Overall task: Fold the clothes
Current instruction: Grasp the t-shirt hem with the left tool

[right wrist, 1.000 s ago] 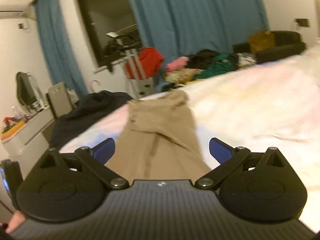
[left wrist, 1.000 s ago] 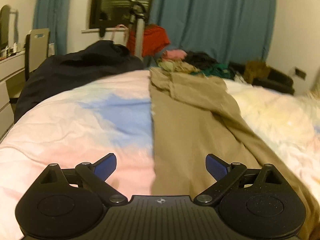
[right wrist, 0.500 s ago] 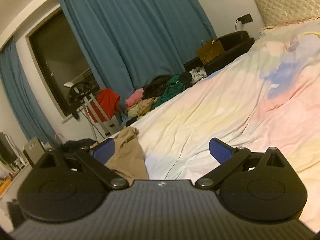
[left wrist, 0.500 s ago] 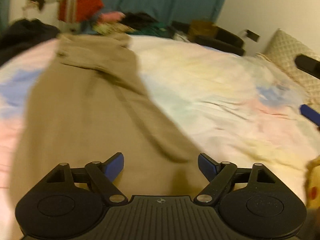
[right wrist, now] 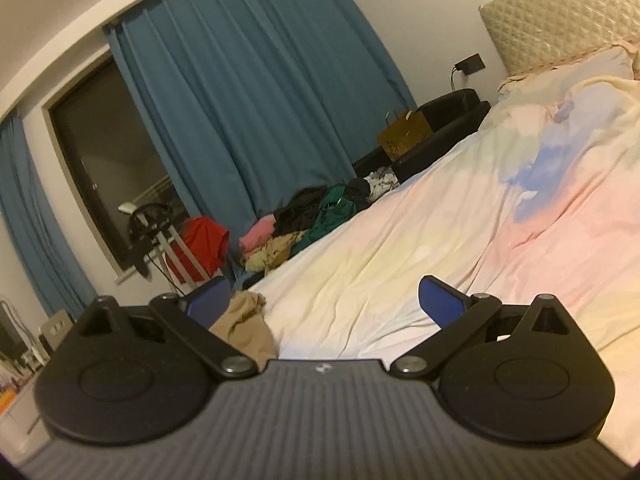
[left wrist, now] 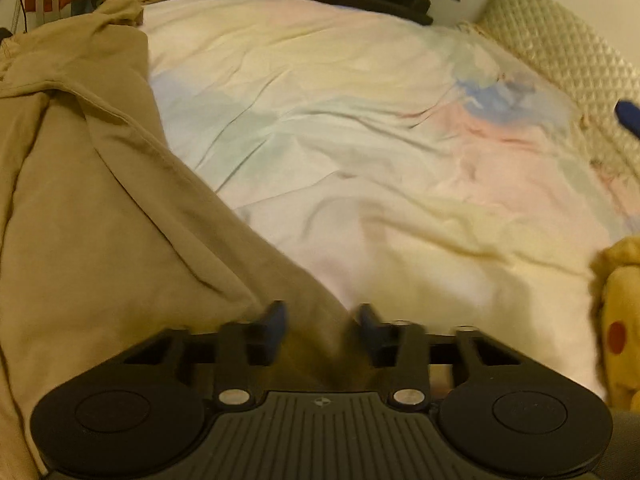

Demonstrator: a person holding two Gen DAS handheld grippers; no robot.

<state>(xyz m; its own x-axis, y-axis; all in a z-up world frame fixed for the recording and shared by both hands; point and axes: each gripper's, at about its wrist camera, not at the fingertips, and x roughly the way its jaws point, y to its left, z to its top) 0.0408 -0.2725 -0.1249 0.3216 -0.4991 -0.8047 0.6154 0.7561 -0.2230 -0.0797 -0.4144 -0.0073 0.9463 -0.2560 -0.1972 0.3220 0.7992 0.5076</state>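
Observation:
A tan garment [left wrist: 92,216] lies spread over the left of the pastel bedcover [left wrist: 360,120]. My left gripper [left wrist: 322,324] sits low over the garment's near right edge, its fingers half closed with tan cloth between them; whether they pinch it is unclear. My right gripper [right wrist: 324,300] is open and empty, held above the bed; one end of the tan garment [right wrist: 244,328] shows by its left finger. A blue fingertip [left wrist: 628,118] of the right gripper shows at the far right of the left wrist view.
A yellow plush toy [left wrist: 620,320] lies at the bed's right edge. A quilted headboard [right wrist: 560,12] stands at the right. A pile of clothes [right wrist: 308,220], a red garment on a rack [right wrist: 200,248], blue curtains [right wrist: 240,120] and a black seat [right wrist: 440,128] lie beyond the bed.
My left gripper swung right along the garment to its right edge and its fingers closed most of the way. My right gripper turned right toward the headboard and stayed open.

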